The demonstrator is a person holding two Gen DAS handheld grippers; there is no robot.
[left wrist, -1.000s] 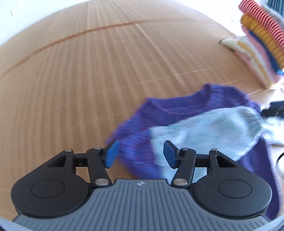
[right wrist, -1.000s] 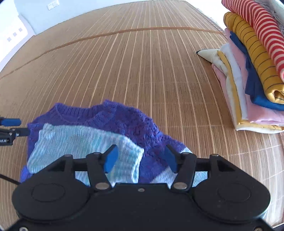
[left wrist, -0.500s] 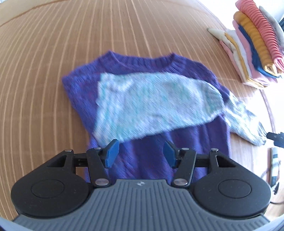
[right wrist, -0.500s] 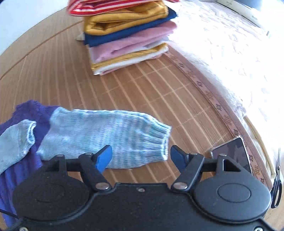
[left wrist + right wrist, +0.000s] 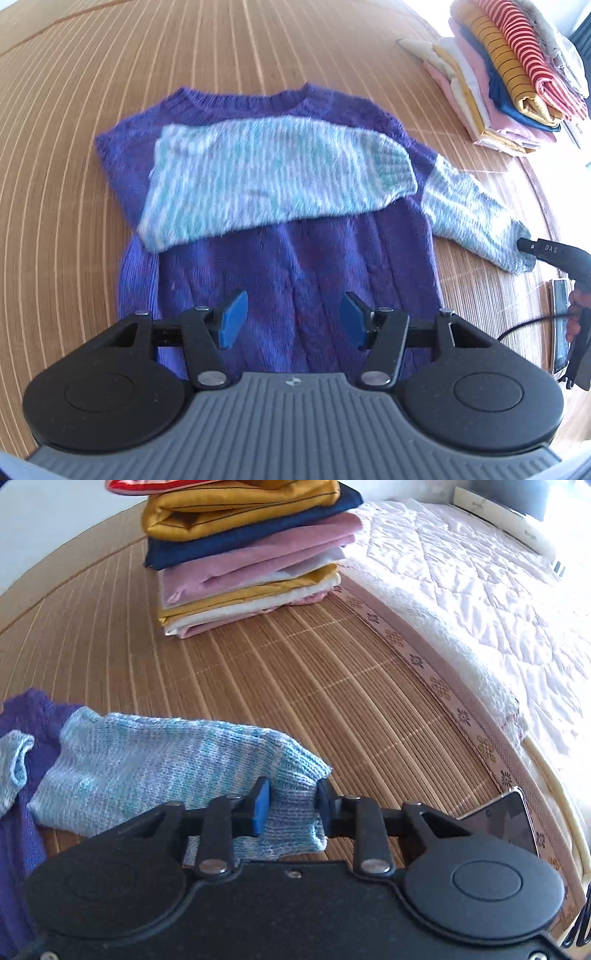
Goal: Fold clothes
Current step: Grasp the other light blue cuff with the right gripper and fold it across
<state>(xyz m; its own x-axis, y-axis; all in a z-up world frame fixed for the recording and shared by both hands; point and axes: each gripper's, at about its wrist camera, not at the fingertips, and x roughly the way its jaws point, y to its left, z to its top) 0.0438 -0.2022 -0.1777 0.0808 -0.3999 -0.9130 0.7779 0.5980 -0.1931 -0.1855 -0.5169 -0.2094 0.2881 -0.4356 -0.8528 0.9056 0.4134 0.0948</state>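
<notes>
Left gripper (image 5: 290, 319): black arms, blue pads, silver screws, grey ribbed housing with a small logo. Right gripper (image 5: 290, 805): all-black housing, blue pads; white "DAS" lettering and thin black cable.

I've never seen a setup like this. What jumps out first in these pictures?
A purple sweater lies flat on the bamboo mat, one pale blue sleeve folded across its chest. The right gripper is closing on the cuff of the other sleeve, stretched out to the side, while the left gripper hovers open over the hem. A colourful stack of folded clothes sits behind.
</notes>
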